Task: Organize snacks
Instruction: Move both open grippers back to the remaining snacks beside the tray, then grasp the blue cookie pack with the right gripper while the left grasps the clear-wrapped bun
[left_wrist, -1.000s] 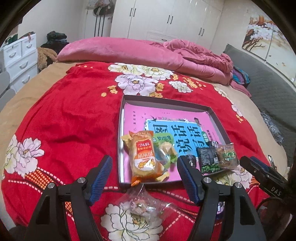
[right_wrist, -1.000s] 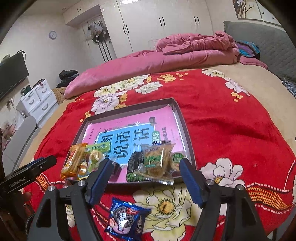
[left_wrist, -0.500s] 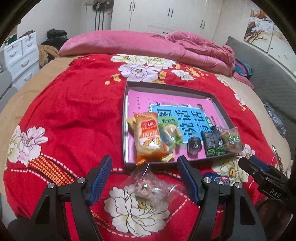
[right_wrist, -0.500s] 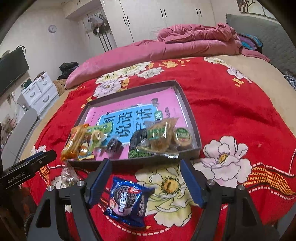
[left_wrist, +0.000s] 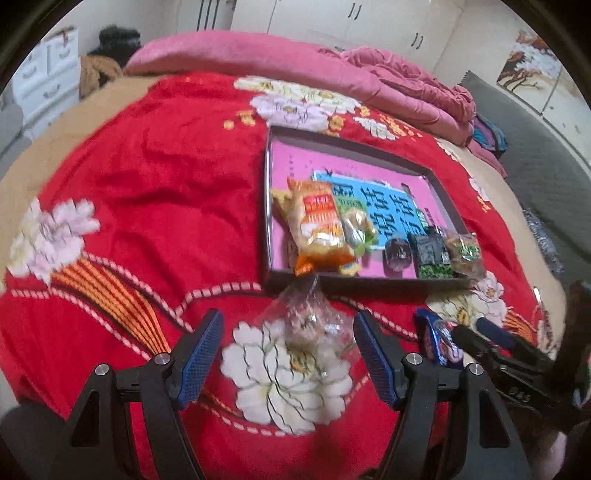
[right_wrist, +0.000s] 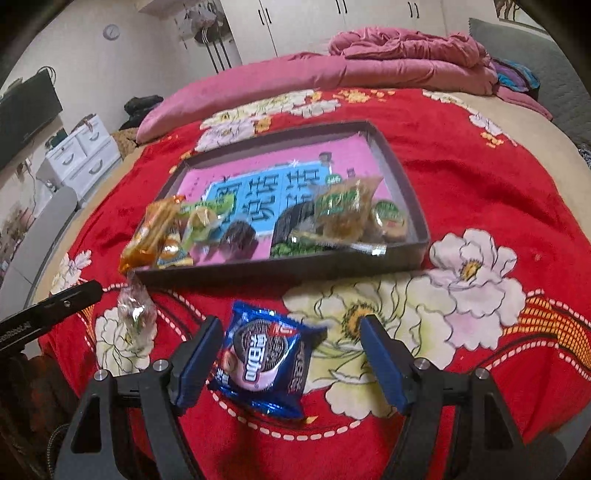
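**Both grippers drop toward the last loose snacks**

Both grippers sit lower and closer to the bed than a second ago, and the snacks loom larger between their jaws. Left gripper (left_wrist: 288, 354) has its jaws spread around the clear bag (left_wrist: 310, 328), not touching it. Right gripper (right_wrist: 286, 360) has its jaws spread around the blue cookie pack (right_wrist: 264, 360), likewise unpinched. Both snacks lie on the red blanket (left_wrist: 147, 184), just before the tray (right_wrist: 406, 192), which already holds several packets. This looks like the reach-to-grasp step; next, each gripper likely needs to settle lower and close.
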